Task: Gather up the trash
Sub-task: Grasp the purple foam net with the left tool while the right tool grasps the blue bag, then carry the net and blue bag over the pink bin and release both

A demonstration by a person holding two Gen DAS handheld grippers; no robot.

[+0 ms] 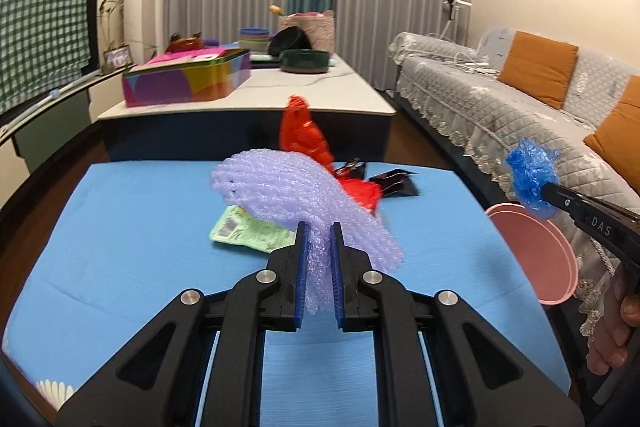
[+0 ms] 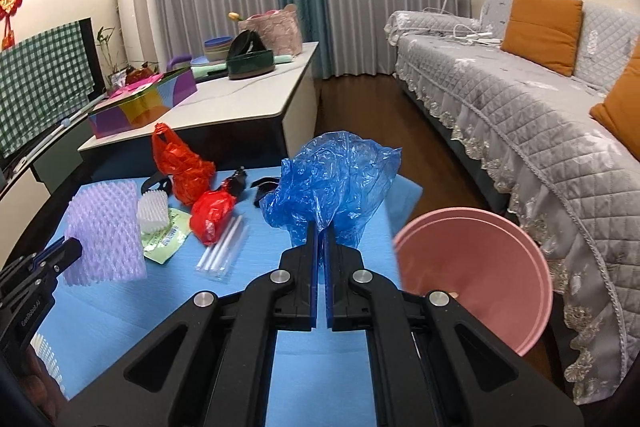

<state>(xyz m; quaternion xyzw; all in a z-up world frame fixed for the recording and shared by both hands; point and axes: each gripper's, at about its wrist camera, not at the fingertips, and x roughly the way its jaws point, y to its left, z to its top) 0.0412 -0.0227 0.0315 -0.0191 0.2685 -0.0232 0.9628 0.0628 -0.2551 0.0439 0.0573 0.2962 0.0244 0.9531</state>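
Pinching upright purple foam net (image 1: 296, 195)

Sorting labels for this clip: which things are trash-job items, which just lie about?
Job: purple foam net, crumpled blue plastic bag, red plastic bags, pink plastic bin.
Lying about: colourful tin box, orange cushions, green bowl.

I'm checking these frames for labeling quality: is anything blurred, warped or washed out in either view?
Left wrist view: the purple foam net in the left claw is slightly motion-smeared; fisheye bends the sofa. Right wrist view: the blue plastic bag in the right claw is sharp; the pink bin is softer. Even indoor light, no glare.
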